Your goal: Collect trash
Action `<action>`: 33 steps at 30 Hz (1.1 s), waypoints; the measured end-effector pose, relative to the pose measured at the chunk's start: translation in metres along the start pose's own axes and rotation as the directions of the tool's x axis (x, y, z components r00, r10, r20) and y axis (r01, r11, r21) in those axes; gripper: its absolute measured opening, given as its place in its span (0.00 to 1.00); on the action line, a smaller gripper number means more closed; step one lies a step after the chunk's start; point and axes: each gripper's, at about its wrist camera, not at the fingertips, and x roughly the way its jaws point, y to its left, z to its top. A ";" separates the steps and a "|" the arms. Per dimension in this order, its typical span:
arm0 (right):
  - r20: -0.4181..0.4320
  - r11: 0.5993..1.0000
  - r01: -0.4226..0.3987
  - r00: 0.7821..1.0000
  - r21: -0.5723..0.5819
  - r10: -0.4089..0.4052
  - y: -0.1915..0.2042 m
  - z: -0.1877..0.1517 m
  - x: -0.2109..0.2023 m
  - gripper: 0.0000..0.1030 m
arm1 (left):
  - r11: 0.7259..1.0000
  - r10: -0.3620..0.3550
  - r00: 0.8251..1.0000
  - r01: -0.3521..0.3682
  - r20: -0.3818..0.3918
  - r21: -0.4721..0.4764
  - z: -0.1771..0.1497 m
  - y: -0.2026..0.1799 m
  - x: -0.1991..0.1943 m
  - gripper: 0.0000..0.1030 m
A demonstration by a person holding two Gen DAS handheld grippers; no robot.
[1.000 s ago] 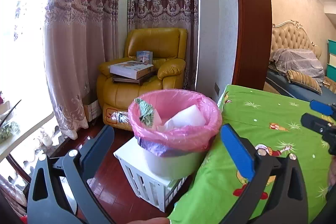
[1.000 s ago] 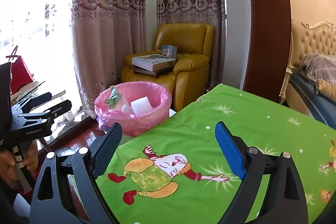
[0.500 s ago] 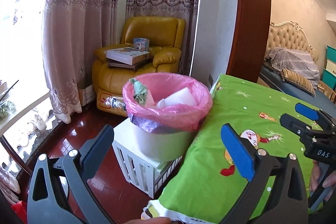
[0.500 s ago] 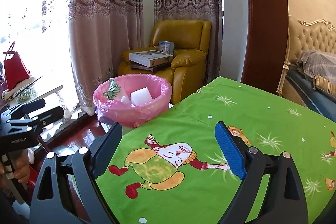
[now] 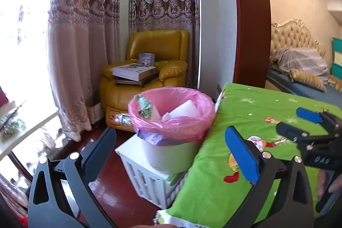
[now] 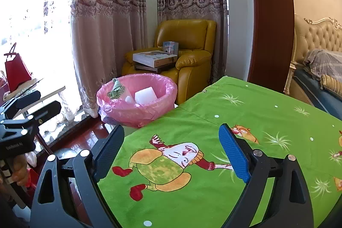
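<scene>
Here both the left gripper (image 5: 168, 142) and right gripper (image 6: 171, 142) gape wide, holding nothing.

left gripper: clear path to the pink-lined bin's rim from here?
Probably yes. The left gripper is open and empty, aimed at the pink-lined bin, with nothing between them; the green cloth only flanks it.

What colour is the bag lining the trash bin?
Pink bag; it shows best in the right wrist view.

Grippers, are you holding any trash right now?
No. The left gripper and the right gripper are both open, with nothing between their fingers.
</scene>
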 end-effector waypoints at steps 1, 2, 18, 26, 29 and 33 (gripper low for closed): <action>0.000 1.000 -0.003 1.000 0.002 0.003 0.000 0.000 0.000 0.82 | 1.000 0.004 1.000 -0.004 -0.001 0.008 0.000 -0.001 0.000 0.96; -0.001 1.000 -0.007 1.000 0.002 0.007 0.000 0.000 0.000 0.82 | 1.000 0.002 1.000 -0.002 -0.002 0.012 -0.001 -0.002 0.000 0.96; -0.013 1.000 -0.018 1.000 -0.007 0.018 0.004 -0.004 0.005 0.82 | 0.999 -0.036 0.999 0.036 -0.030 -0.005 -0.006 0.000 0.004 0.96; -0.016 1.000 -0.019 1.000 -0.011 0.019 0.006 -0.007 0.006 0.82 | 1.000 -0.031 0.999 0.031 -0.033 -0.004 -0.007 0.000 0.005 0.96; -0.020 1.000 -0.017 1.000 -0.012 0.017 0.007 -0.009 0.008 0.82 | 1.000 -0.028 0.999 0.028 -0.035 -0.004 -0.008 -0.001 0.006 0.96; -0.019 1.000 -0.018 1.000 -0.012 0.017 0.007 -0.008 0.008 0.82 | 1.000 -0.031 0.999 0.031 -0.043 -0.005 -0.010 -0.003 0.006 0.96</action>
